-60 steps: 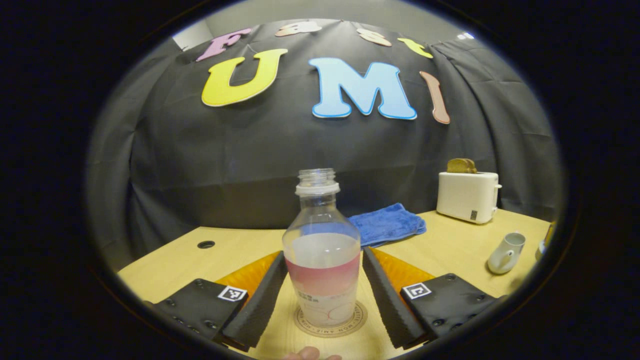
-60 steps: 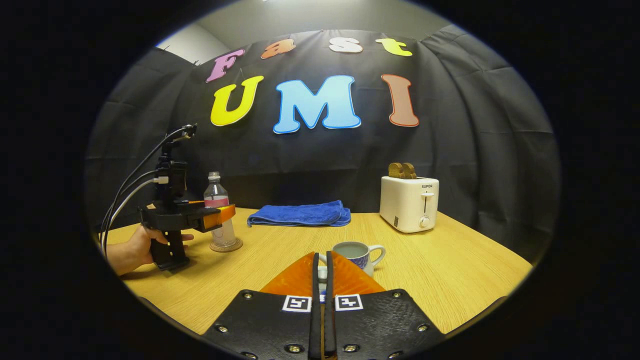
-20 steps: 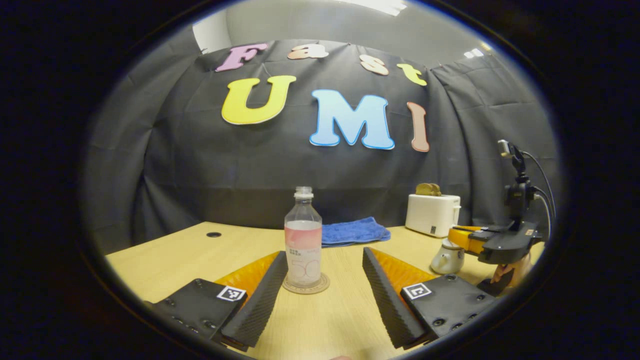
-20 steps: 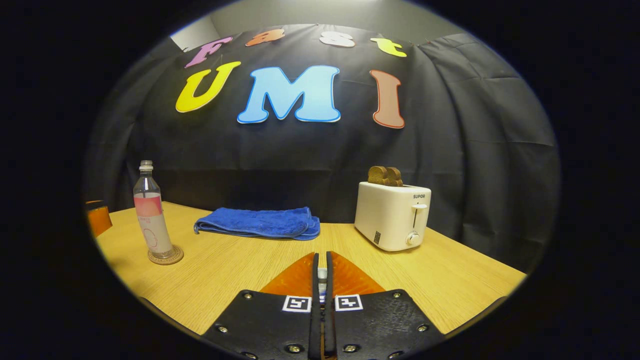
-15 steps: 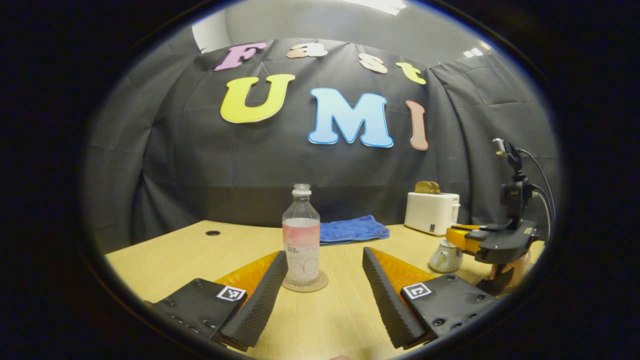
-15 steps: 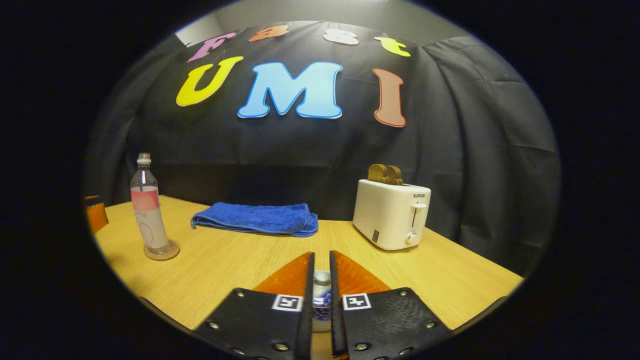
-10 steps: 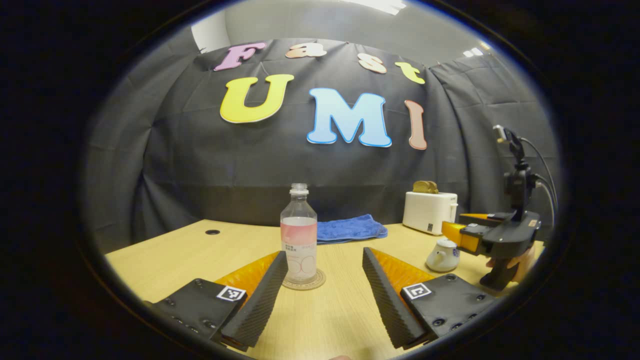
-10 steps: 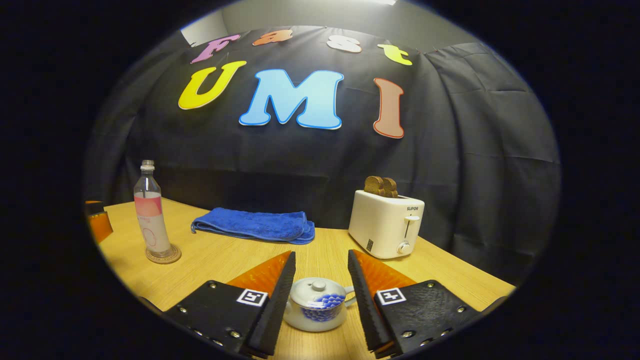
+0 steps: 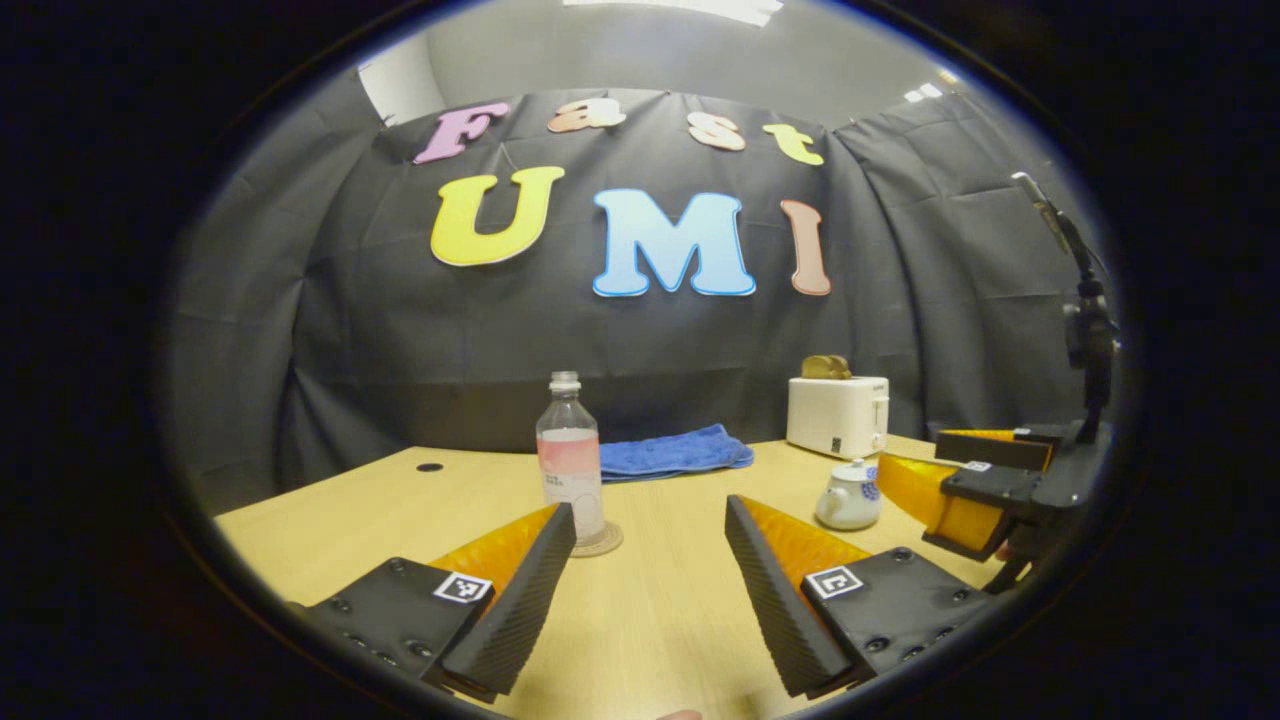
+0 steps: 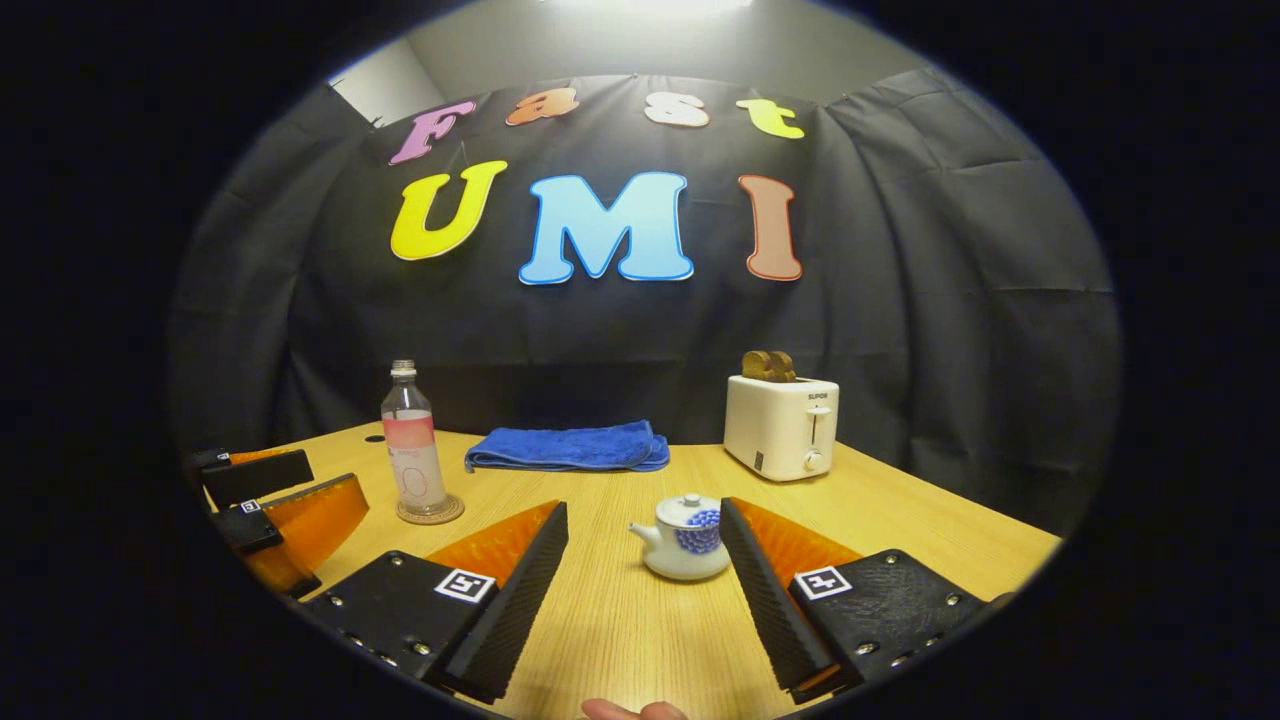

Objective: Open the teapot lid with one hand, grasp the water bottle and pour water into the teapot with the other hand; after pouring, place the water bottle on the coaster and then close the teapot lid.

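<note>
Wooden table [image 10: 620, 620]: lidded teapot [image 10: 684, 540], part-full bottle [image 10: 412, 445] on coaster [image 10: 430, 515], both grippers' jaws released.

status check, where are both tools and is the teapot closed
Left tool open, empty, short of the water bottle on its coaster. Right tool open, empty. Teapot lid on. Nothing in the way.
</note>
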`<act>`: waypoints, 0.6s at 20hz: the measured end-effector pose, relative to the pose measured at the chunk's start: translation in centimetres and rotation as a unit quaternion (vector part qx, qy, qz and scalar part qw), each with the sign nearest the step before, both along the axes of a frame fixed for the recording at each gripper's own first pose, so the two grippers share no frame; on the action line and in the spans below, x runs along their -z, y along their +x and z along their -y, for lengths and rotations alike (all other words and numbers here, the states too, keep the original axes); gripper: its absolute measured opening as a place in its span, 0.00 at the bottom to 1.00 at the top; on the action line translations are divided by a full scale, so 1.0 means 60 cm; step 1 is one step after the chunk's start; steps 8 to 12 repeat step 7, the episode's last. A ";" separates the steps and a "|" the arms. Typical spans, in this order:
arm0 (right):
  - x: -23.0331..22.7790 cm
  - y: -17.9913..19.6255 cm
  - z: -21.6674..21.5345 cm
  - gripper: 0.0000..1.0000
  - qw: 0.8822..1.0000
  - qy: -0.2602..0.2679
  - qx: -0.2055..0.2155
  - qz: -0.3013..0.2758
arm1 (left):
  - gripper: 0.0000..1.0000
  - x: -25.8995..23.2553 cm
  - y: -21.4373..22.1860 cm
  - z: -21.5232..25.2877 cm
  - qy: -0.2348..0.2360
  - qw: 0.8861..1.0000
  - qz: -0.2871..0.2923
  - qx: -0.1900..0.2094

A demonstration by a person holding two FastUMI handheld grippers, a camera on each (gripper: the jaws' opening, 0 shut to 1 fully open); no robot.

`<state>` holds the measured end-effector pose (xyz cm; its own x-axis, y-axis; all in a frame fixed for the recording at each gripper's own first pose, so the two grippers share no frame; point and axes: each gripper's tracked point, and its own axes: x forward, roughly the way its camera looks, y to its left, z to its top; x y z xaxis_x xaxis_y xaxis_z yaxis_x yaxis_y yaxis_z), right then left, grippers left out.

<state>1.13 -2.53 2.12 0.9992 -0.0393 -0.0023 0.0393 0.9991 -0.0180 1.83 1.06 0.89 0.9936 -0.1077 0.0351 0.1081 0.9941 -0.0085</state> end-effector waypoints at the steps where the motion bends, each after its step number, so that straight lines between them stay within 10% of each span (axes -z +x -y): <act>1: 0.006 -0.014 -0.001 0.93 1.000 0.005 0.004 -0.001 | 1.00 0.001 -0.010 0.001 -0.001 1.000 0.002 -0.003; 12: 0.038 -0.049 -0.030 0.94 1.000 0.015 -0.008 -0.006 | 1.00 0.018 -0.040 0.020 0.008 1.000 -0.004 -0.014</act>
